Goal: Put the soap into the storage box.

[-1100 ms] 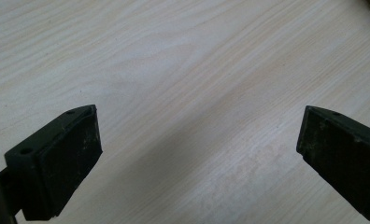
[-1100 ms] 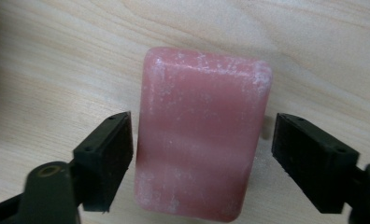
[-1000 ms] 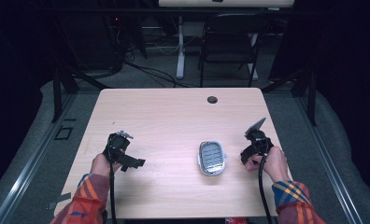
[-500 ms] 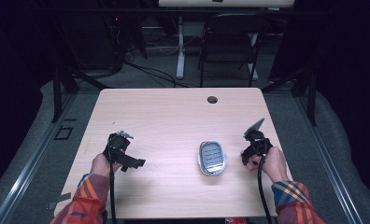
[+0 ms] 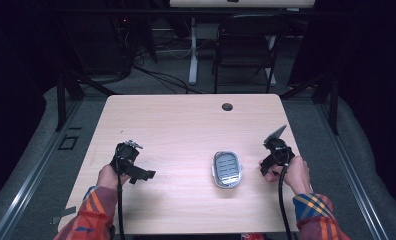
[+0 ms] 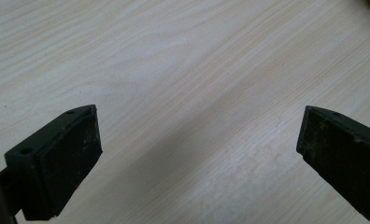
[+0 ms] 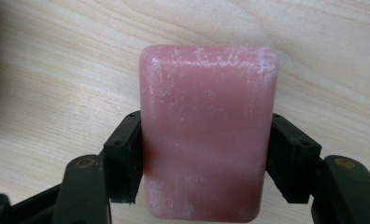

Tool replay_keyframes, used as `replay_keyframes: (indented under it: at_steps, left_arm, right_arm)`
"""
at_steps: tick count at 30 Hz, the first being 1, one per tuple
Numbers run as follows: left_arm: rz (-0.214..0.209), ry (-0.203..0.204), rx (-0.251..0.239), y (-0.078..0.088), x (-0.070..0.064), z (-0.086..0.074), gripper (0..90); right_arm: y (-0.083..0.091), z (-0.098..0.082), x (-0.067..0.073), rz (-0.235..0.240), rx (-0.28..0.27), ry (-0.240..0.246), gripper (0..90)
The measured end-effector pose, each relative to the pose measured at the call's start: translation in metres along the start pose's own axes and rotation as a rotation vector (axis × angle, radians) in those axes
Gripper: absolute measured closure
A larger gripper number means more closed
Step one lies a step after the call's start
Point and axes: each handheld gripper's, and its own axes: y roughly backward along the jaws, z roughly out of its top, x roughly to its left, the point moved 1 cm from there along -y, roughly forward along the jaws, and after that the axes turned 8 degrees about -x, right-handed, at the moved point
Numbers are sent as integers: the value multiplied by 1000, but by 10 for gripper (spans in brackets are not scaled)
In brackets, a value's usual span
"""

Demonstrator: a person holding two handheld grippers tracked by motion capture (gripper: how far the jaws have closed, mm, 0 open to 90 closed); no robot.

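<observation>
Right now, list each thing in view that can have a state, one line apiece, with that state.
Left gripper: open, nothing between its jaws, over bare table.
Right gripper: shut on the pink soap bar, jaws against its two sides.
Soap dish: flat on the table, nothing in it, between the two grippers.

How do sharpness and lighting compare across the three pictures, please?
High view: table evenly lit, surroundings dark, small things soft. Left gripper view: wood grain sharp, a pale sheen mid-frame. Right gripper view: the pink soap bar is crisp, the wood behind it softer.
</observation>
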Motion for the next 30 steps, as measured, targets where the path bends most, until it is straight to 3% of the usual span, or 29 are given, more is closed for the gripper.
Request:
replay_keyframes:
  at_steps: [5,22,23,30]
  left_arm:
    - [0,-1,1,0,0,0,0]
    - [1,-1,-4,1,0,0,0]
    - [0,-1,-4,1,0,0,0]
    - [-2,0,-3,0,0,0,0]
  right_arm:
    - [3,0,-1,0,30,18,366]
    - [19,-1,6,10,-5,27,367]
    - [20,-1,5,5,1,46,367]
    - [28,1,6,18,13,52,367]
